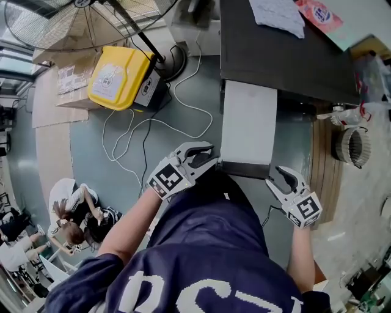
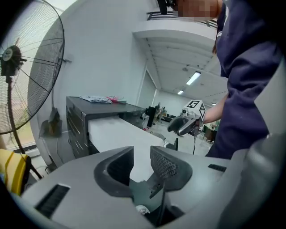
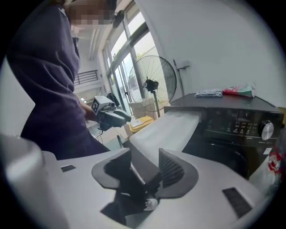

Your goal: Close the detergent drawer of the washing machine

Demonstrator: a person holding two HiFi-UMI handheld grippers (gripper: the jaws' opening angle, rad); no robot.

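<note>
Fingers (image 2: 167, 165) spread above grey floor (image 1: 85, 153), cables (image 1: 145, 145) nearby.

Extended drawer (image 1: 247, 122) blocks middle; both flanks apparently free.

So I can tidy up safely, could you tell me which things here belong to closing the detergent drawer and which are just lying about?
Job: detergent drawer, washing machine, left gripper, right gripper, both open.
Lying about: fan, yellow case, cloth, packet, basket.
</note>
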